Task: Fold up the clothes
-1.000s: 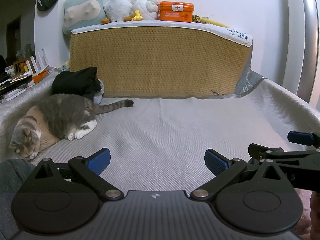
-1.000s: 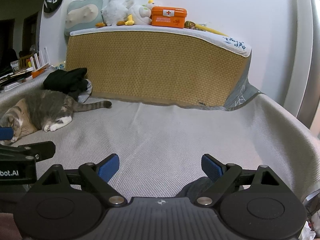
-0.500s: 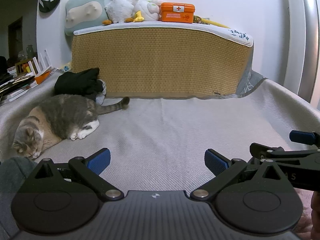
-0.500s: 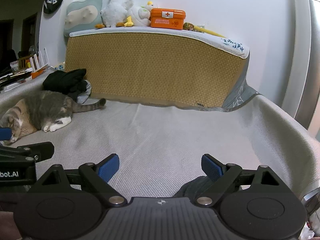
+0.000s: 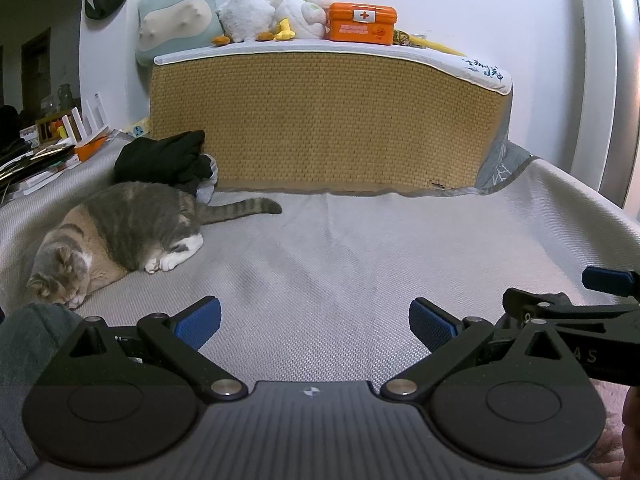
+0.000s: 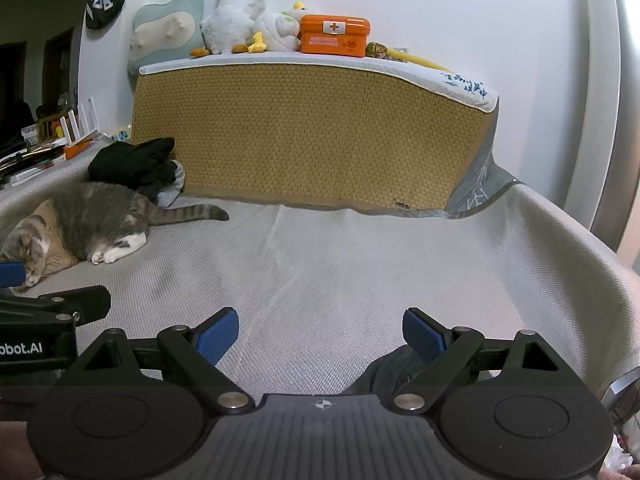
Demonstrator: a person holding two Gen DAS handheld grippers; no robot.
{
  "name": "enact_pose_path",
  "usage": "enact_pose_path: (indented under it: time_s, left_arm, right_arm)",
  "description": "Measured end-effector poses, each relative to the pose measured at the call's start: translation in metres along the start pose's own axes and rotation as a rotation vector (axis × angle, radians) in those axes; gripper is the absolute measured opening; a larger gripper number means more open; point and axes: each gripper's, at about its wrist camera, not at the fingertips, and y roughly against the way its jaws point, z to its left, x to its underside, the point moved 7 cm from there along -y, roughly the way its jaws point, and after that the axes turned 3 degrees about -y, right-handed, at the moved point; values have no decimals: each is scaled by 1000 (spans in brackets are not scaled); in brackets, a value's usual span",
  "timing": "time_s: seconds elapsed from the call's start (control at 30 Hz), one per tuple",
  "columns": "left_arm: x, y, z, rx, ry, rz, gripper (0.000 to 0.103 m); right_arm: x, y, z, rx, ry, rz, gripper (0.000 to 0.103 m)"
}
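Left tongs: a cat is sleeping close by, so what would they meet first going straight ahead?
Probably not the cat, which lies off to their left. The open left tongs point over bare grey bed cover toward the woven mattress side, though depth is uncertain.

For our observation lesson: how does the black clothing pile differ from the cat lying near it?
The black clothing pile is plain black and crumpled; the cat is grey-striked with tan and white patches. The pile sits nearer the woven panel; the cat lies nearer the grippers. Both rest on the grey cover.
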Motion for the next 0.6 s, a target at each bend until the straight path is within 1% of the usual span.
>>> enact_pose_path:
  time_s: [0.13, 0.6]
  left_arm:
    - [3, 0, 1, -7, 1, 4, 103]
    - [3, 1, 2, 2, 6, 3, 103]
  right_arm:
    - [1, 2, 0, 2, -3, 2, 92]
    - [4, 7, -2, 6, -43, 15, 92]
